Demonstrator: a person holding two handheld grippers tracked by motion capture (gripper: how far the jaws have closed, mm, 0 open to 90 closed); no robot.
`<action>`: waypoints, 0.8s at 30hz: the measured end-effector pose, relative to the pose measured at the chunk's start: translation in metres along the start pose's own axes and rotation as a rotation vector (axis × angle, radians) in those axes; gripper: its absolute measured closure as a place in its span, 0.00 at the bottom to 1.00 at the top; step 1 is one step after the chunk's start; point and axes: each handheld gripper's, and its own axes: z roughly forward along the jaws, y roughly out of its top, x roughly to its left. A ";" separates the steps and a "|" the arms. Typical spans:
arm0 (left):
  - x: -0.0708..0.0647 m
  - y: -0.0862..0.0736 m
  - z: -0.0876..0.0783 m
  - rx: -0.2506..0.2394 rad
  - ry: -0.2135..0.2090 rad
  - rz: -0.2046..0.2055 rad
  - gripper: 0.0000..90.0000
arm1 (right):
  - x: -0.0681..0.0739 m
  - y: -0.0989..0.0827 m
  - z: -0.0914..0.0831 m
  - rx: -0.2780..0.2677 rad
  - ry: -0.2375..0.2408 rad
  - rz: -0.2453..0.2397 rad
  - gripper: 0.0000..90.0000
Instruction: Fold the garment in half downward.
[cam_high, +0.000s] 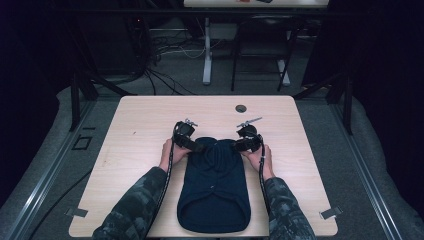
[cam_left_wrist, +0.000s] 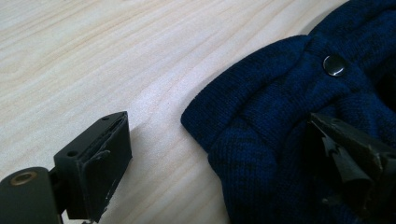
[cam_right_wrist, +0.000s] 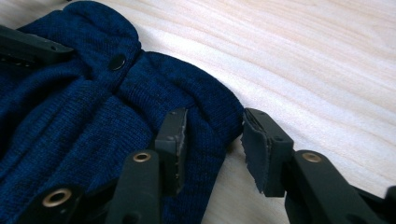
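Note:
A dark blue knitted garment (cam_high: 215, 185) lies flat on the light wooden table (cam_high: 150, 120), its far end between my two grippers. My left gripper (cam_high: 200, 146) stands at the far left corner. In the left gripper view the left gripper (cam_left_wrist: 219, 126) is wide open, one jaw on bare wood and the other over the knit (cam_left_wrist: 261, 116) near a black snap button (cam_left_wrist: 334, 65). My right gripper (cam_high: 235, 146) is at the far right corner. In the right gripper view the right gripper (cam_right_wrist: 215, 122) straddles the ribbed corner (cam_right_wrist: 205, 107), with a small gap at its outer pad.
A round cable hole (cam_high: 241, 108) sits near the table's far edge. Metal brackets (cam_high: 77, 212) mark the front corners. Camouflage sleeves (cam_high: 135, 205) flank the garment. Beyond the table the floor holds cables and another desk's legs (cam_high: 207, 55).

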 end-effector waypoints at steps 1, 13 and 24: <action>0.000 0.000 0.000 0.000 0.000 0.006 0.11 | 0.000 0.000 0.001 0.002 0.003 0.002 0.70; -0.008 -0.002 -0.003 -0.036 -0.039 0.050 0.47 | 0.003 -0.003 0.005 0.002 0.023 0.014 0.84; -0.008 -0.003 -0.006 -0.038 -0.092 0.019 0.74 | 0.003 -0.004 0.002 -0.019 0.018 0.034 0.87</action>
